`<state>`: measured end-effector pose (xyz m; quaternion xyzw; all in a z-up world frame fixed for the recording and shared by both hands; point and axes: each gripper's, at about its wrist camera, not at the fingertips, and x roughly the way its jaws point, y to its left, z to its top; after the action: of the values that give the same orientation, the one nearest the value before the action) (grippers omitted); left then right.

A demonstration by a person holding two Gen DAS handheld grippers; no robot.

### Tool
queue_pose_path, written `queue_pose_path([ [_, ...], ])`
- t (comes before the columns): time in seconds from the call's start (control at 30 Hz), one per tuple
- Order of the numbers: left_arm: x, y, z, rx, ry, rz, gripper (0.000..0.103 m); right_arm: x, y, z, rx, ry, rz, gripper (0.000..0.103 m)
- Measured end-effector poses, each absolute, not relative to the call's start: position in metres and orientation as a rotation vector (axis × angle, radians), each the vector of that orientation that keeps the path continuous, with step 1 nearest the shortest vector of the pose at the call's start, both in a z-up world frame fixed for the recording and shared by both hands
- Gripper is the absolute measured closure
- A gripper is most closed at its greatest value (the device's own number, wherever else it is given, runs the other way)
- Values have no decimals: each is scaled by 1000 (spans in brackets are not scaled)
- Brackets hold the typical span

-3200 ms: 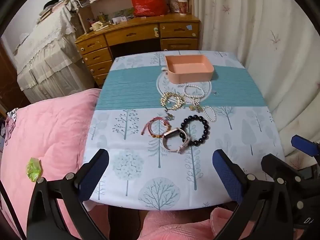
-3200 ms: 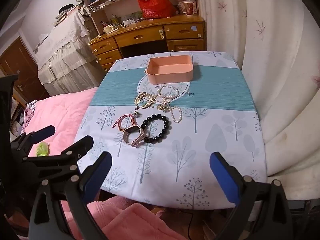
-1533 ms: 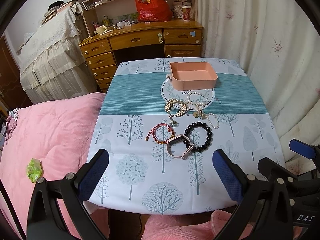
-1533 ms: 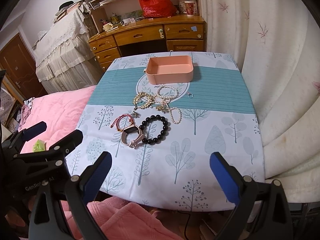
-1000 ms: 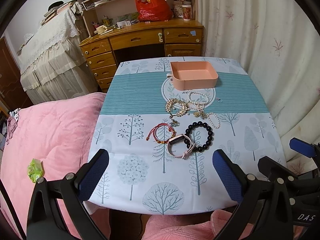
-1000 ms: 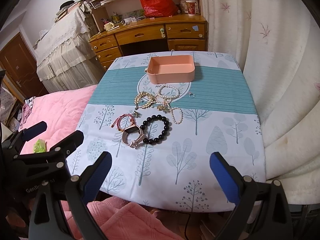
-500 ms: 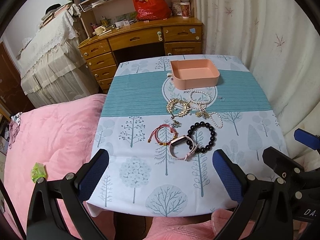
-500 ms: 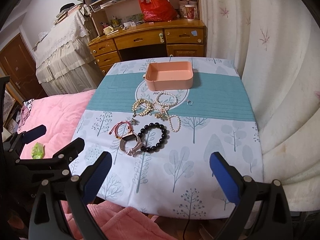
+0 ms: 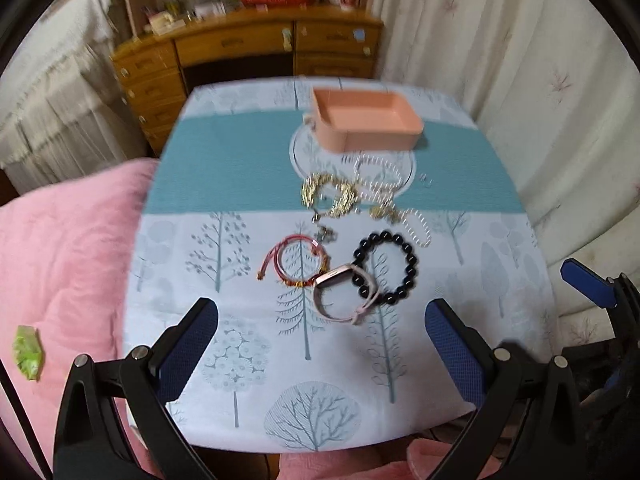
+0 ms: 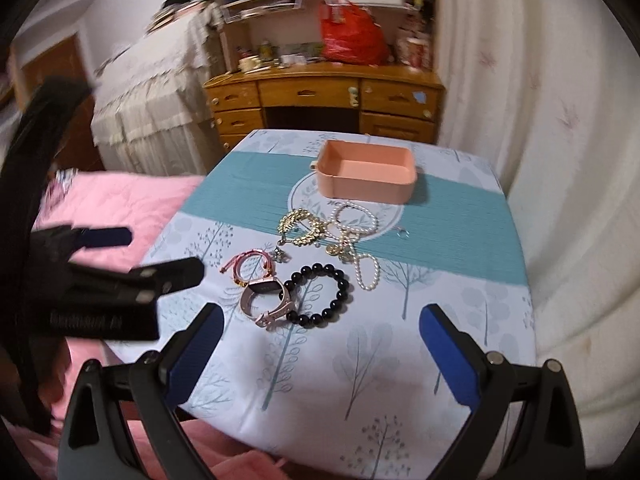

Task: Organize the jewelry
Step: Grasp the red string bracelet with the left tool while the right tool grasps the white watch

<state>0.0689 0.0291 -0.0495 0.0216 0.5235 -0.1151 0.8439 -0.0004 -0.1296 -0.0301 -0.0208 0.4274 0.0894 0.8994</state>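
Observation:
Jewelry lies in the middle of a tree-print tablecloth (image 9: 224,360): a black bead bracelet (image 9: 404,248) (image 10: 344,284), a pink watch band (image 9: 340,276) (image 10: 250,300), a red cord bracelet (image 9: 276,258) (image 10: 244,262), a gold chain (image 9: 344,196) (image 10: 308,236) and a pearl strand (image 9: 420,228) (image 10: 366,276). A pink tray (image 9: 368,132) (image 10: 364,188) stands behind them, empty as far as I see. My left gripper (image 9: 320,348) and right gripper (image 10: 316,344) are open and empty, above the table's near edge.
A pink quilt (image 9: 60,260) lies left of the table. A white curtain (image 10: 560,160) hangs close on the right. A wooden desk (image 10: 320,100) with a red bag (image 10: 352,40) stands behind. A small silver ring (image 10: 402,233) lies on the teal band.
Both grippers have moved forward toward the jewelry, which looks larger now. The right view has swung left and the left gripper shows in it closer. Nothing on the table has moved.

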Motion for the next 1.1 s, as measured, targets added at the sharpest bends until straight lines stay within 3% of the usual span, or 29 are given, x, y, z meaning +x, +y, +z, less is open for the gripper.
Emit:
queue_pose_path([
  [0.4,169,49,-144,-60,1392,-222,1,18,-16,-117,-526,825,368,4],
  [0.9,228,17,-204,31,1545,-224,4,68,1,-171,-438,950,315,6],
  [1.1,233,-12,-217,125,1579,-216,7,69,-18,-176,-310,1000,343,39],
])
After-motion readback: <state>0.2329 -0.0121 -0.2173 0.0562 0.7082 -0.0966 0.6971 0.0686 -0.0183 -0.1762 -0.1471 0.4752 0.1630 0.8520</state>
